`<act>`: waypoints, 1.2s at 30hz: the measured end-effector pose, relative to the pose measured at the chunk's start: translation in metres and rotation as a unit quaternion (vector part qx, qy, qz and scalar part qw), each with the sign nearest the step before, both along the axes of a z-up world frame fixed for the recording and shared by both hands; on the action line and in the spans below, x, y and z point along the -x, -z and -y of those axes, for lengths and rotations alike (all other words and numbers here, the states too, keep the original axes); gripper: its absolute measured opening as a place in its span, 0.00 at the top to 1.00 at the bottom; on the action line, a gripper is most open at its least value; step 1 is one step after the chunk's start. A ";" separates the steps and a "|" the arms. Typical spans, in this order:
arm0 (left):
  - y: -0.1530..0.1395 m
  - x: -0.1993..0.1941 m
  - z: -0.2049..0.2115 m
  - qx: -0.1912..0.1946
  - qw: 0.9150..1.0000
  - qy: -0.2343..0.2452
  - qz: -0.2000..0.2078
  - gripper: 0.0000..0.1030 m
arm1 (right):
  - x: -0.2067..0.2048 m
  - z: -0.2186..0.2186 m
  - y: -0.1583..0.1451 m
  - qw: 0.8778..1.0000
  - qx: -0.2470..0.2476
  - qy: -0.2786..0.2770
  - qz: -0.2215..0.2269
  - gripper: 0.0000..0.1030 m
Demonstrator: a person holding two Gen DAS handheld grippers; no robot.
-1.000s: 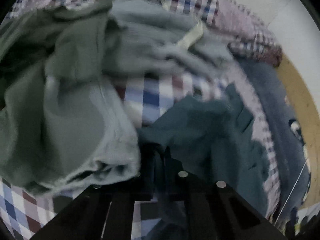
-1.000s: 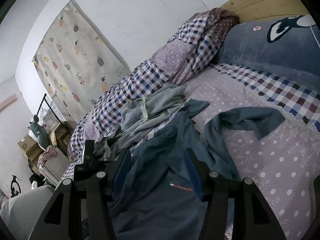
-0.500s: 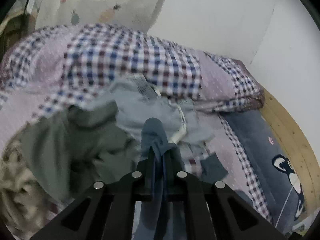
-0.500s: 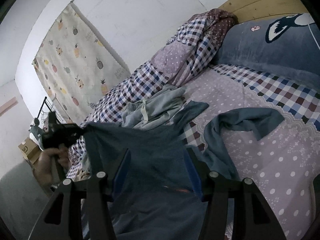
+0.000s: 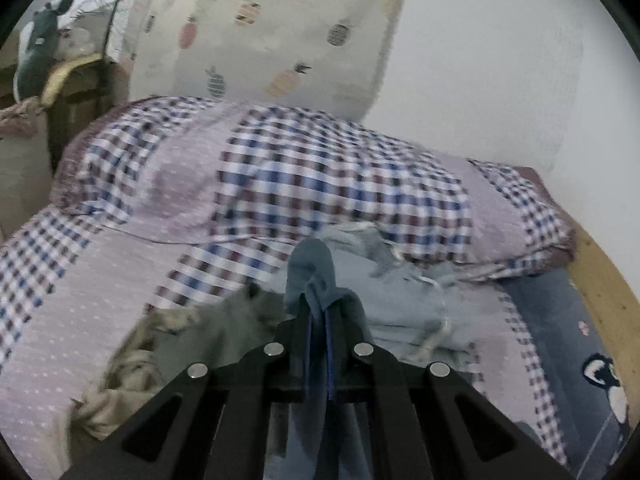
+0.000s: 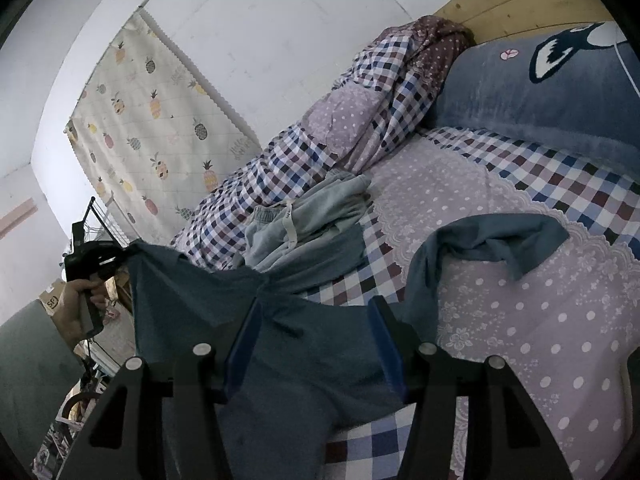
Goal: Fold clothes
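Right wrist view: rumpled blue shirt (image 6: 248, 320), corner in left tongs (image 6: 96, 258).

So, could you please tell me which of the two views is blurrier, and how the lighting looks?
Left wrist view: motion blur smears the checked quilt and pineapple curtain, while the left tool, shut on the blue garment, stays sharp. Right wrist view: crisp overall, the dotted sheet clearly readable; dim, flat indoor light, no glare, strong fisheye bending at the edges.
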State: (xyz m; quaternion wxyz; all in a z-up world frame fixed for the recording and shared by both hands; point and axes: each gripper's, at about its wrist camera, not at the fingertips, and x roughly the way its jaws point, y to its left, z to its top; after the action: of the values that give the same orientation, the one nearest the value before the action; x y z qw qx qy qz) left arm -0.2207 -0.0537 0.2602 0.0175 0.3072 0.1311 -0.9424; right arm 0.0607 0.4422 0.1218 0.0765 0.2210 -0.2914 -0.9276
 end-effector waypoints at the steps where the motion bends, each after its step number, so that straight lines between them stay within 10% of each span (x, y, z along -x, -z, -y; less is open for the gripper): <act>1: 0.000 0.000 0.010 0.001 1.000 -0.009 0.000 0.96 | 0.000 0.001 0.000 1.000 -0.001 -0.001 0.001 0.43; 17: 0.056 -0.005 0.079 -0.002 0.996 -0.067 0.058 0.94 | 0.008 0.008 0.006 1.000 -0.016 -0.001 0.025 0.43; 24: 0.063 -0.033 0.103 -0.077 0.994 -0.058 0.044 0.36 | 0.009 0.011 0.006 0.999 -0.023 -0.005 0.026 0.43; 36: 0.077 -0.193 0.145 -0.068 0.998 -0.003 0.011 0.24 | -0.002 0.026 0.004 0.997 -0.051 -0.047 0.032 0.43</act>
State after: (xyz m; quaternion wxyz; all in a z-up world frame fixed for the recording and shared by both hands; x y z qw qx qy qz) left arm -0.0274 -0.1986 0.1836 0.0007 0.3173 0.1961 -0.9278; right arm 0.0623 0.4157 0.1177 0.0992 0.2675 -0.2350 -0.9292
